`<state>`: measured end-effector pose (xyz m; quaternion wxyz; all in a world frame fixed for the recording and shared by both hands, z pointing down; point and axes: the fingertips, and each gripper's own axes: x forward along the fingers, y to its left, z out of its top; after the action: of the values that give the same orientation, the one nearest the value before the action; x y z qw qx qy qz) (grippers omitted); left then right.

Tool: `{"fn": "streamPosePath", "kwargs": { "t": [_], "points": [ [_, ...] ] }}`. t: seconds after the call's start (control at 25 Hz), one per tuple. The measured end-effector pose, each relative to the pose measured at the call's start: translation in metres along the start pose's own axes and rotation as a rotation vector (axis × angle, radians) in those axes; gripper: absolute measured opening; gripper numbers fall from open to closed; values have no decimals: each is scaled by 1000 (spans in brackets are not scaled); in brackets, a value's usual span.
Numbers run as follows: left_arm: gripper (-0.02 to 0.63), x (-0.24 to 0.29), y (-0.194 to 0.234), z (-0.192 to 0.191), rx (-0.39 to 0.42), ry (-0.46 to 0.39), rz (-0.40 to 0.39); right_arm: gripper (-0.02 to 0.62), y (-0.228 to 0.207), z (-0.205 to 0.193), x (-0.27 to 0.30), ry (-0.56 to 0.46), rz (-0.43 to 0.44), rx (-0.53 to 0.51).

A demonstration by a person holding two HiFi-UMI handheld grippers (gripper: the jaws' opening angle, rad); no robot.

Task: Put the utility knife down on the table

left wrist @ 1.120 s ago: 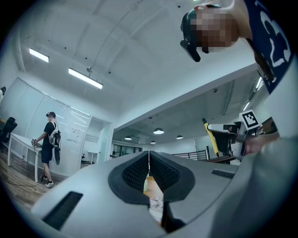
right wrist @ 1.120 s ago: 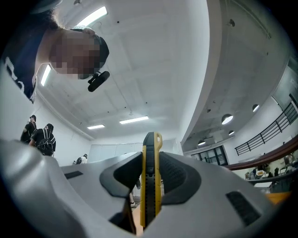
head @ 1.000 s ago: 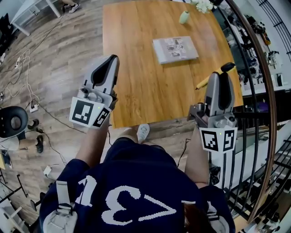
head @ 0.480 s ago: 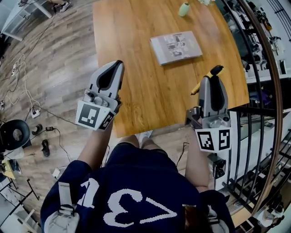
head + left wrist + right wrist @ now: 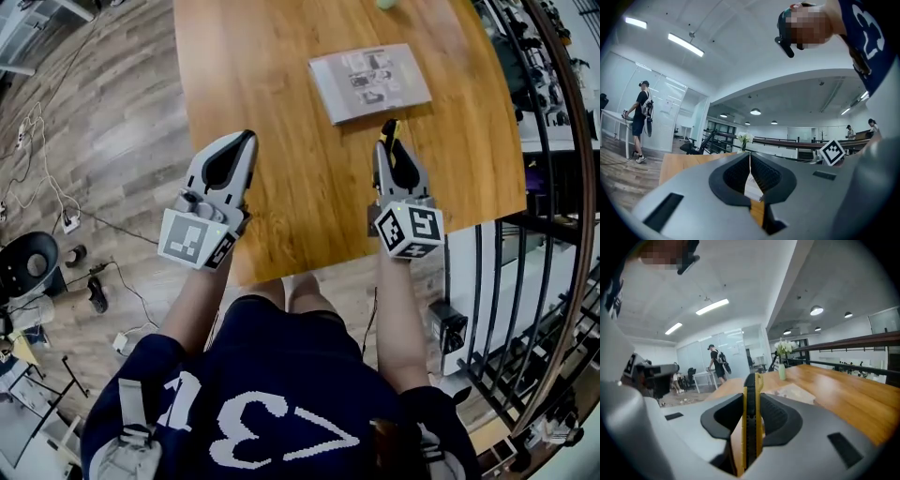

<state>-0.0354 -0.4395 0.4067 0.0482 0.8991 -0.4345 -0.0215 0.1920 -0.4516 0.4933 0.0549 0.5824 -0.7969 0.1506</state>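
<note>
Two grippers were held over one wooden table (image 5: 281, 103). The right gripper (image 5: 386, 142) pinched the single yellow utility knife (image 5: 751, 423) above the table, near one booklet (image 5: 370, 82). The left gripper (image 5: 246, 141) had its jaws pressed together on nothing.

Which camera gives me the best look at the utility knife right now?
The right gripper view: the yellow-and-black utility knife fills the centre, clamped between the jaws. The head view shows only its tip past the right gripper. The left gripper view does not show it.
</note>
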Motion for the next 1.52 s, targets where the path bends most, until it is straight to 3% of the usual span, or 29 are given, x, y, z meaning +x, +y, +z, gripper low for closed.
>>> {"fn": "streamPosePath", "kwargs": {
  "t": [0.32, 0.64, 0.76, 0.84, 1.04, 1.24, 1.52],
  "points": [
    [18, -4, 1, -37, -13, 103, 5, 127, -23, -113, 49, 334, -59, -74],
    [18, -6, -1, -39, -25, 114, 11, 129, -29, -148, 60, 499, -70, -124],
    [18, -7, -3, -34, -25, 106, 16, 143, -31, -151, 58, 505, -76, -128],
    [18, -6, -4, -30, -19, 91, 16, 156, -31, -141, 57, 467, -75, -113],
    [18, -2, -8, -5, 10, 35, 13, 44, -26, -69, 32, 257, -80, -97],
    [18, 1, -18, 40, 57, -36, 1, 25, -13, 30, -16, 10, -67, -80],
    [18, -4, -34, 92, 119, -111, 16, 23, 5, 141, -85, -256, -49, -57]
  ]
}}
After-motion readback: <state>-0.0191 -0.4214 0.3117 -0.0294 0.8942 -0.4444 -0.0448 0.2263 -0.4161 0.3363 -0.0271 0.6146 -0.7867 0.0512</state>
